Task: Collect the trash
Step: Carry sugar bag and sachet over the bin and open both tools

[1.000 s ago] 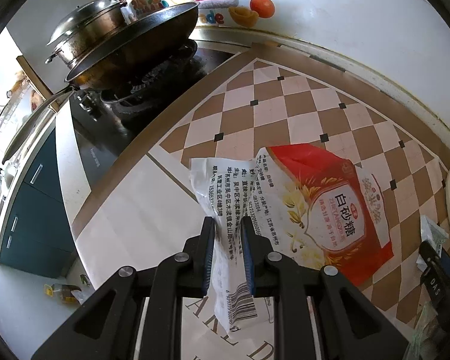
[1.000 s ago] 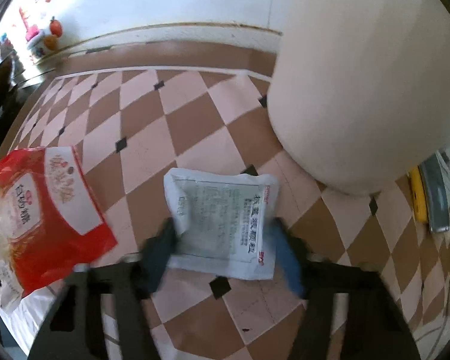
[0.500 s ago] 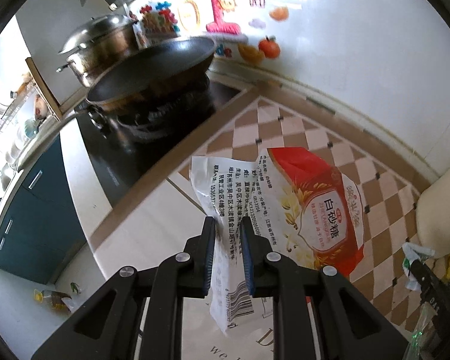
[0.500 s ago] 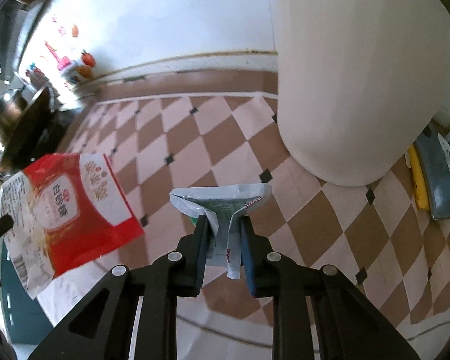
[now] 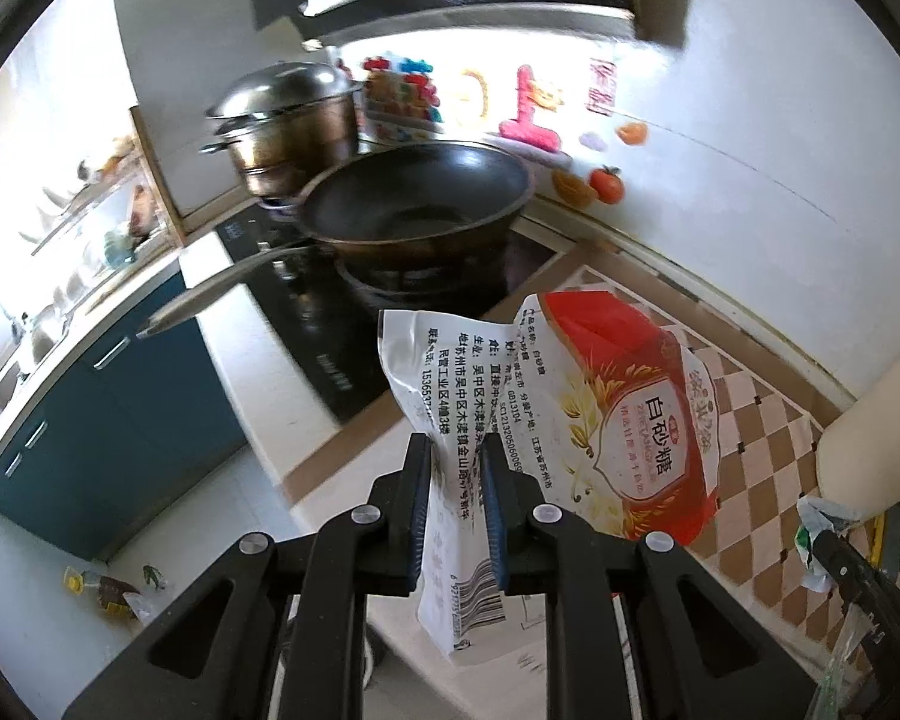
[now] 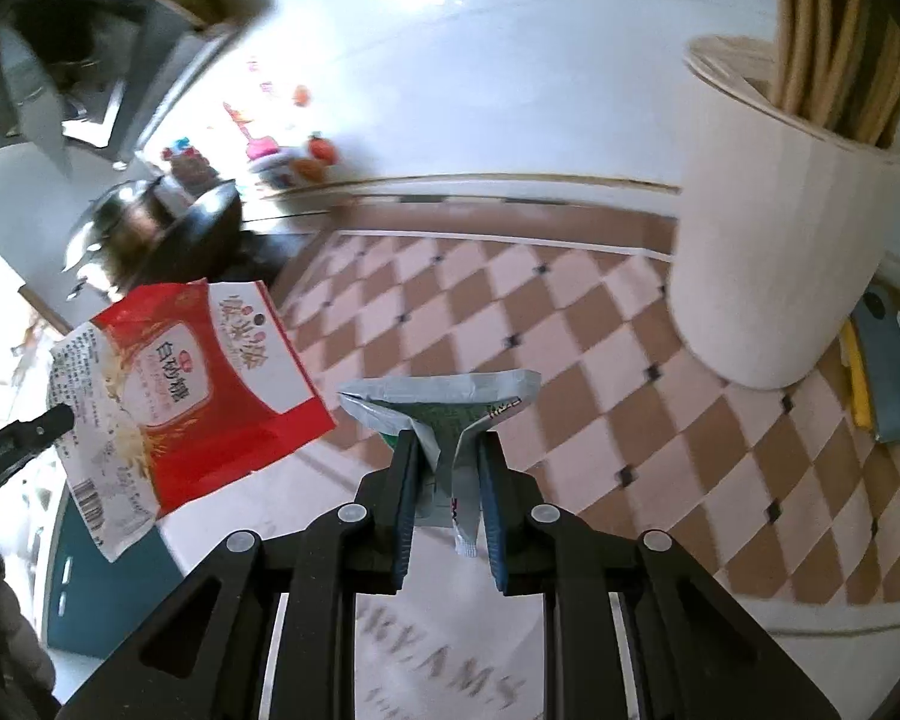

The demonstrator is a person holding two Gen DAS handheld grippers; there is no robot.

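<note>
Trash fills both claws: the left claw is clamped on the white printed edge of a red sugar bag, which hangs in the air above the checkered worktop in front of a dark wok and a lidded steel pot on the stove. The right claw is pinched on a crumpled grey-green packet, also lifted off the worktop, near a tall cream jar with wooden utensils inside.
</note>
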